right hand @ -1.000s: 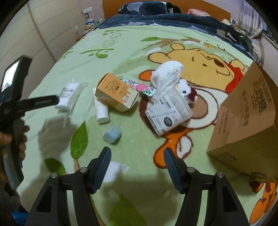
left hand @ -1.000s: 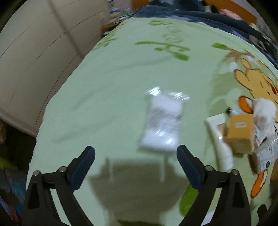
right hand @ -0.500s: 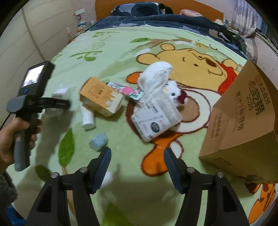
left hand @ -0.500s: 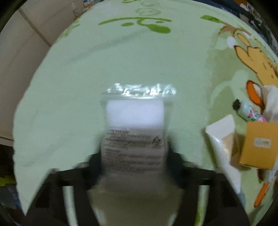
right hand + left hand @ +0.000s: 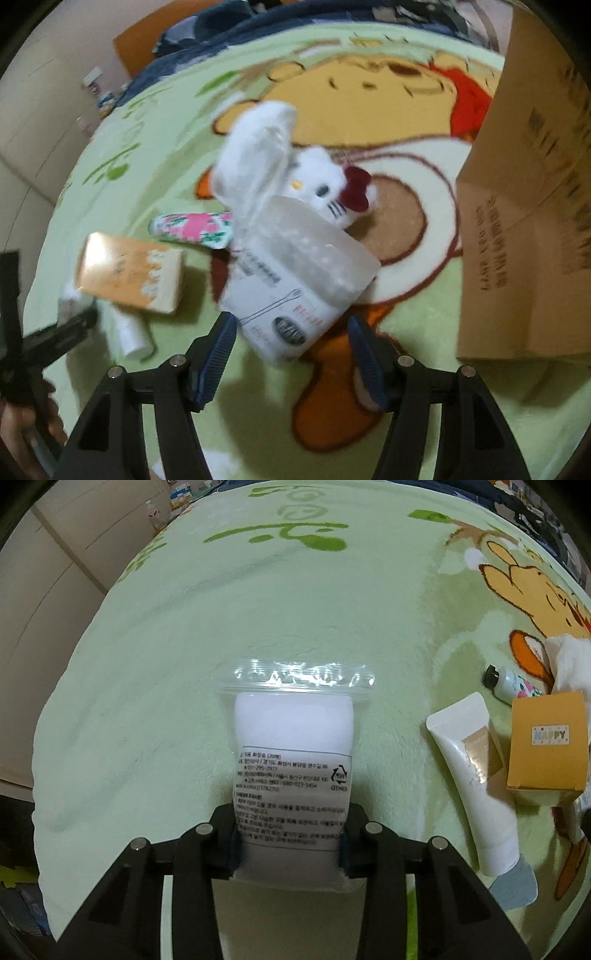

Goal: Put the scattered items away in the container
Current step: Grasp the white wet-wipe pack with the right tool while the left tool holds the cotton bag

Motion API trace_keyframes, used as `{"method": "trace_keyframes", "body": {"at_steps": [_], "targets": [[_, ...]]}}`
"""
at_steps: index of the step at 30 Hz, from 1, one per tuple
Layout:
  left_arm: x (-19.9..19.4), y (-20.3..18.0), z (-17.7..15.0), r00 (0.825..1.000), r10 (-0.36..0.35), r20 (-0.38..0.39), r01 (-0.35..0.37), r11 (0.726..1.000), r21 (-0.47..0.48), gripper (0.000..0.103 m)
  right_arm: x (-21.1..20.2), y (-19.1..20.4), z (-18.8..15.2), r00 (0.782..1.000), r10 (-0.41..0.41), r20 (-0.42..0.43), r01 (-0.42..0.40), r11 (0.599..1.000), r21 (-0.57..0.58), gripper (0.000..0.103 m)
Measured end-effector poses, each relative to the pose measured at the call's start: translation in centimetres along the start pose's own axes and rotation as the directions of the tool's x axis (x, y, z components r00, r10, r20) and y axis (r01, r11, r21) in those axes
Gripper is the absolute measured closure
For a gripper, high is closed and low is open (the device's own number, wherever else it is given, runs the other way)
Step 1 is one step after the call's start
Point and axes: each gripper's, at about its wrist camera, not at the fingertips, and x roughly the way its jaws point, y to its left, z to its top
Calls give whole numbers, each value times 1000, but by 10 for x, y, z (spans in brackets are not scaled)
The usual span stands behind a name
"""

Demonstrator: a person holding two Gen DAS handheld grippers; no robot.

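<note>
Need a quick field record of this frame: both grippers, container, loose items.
left gripper: closing on the cotton pad packet
right gripper: jaws opening, nothing gripped, cotton swab box ahead of it
container: cardboard box, at right
surface: cartoon blanket
loose: orange carton, white tube, floral tube, cat plush

Left tool (image 5: pixel 290 843) points steeply down, its jaws closing on a packet (image 5: pixel 293 764). Right tool (image 5: pixel 291 350) points down too, jaws opening, nothing gripped.

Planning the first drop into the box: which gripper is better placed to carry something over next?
Left: the left gripper is closing on the cotton pad pack. The right gripper, jaws opening, holds nothing.
</note>
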Motion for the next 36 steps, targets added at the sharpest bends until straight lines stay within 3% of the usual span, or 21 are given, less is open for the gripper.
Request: {"method": "trace_keyframes", "body": {"at_steps": [2, 7, 12, 19, 22, 25, 30, 36], "targets": [[2, -1, 1, 1000, -3, 0, 3, 1000, 3, 62, 9, -3, 3, 1000, 19, -3, -19, 1000, 7, 24], [6, -3, 3, 1000, 2, -4, -1, 1000, 6, 60, 29, -1, 18, 998, 62, -13, -62, 998, -28, 22], [7, -5, 4, 1000, -2, -9, 2, 1000, -3, 59, 9, 18, 26, 995, 87, -42, -93, 984, -155, 48], [5, -7, 0, 1000, -2, -26, 2, 1000, 1, 59, -27, 23, -13, 981, 115, -158, -158, 942, -295, 49], [3, -5, -3, 1000, -1, -32, 1, 1000, 0, 59, -34, 25, -21, 986, 104, -134, -143, 934, -326, 49], [1, -5, -4, 999, 1, -33, -1, 1000, -3, 58, -34, 22, -9, 991, 102, -86, -122, 950, -287, 48], [3, -10, -6, 999, 22, -29, -22, 1000, 6, 58, -11, 9, 5, 983, 159, -95, -172, 973, -153, 47], [4, -13, -5, 999, 37, -23, -37, 999, 19, 57, 9, 18, 14, 986, 147, -76, -154, 984, -88, 47]]}}
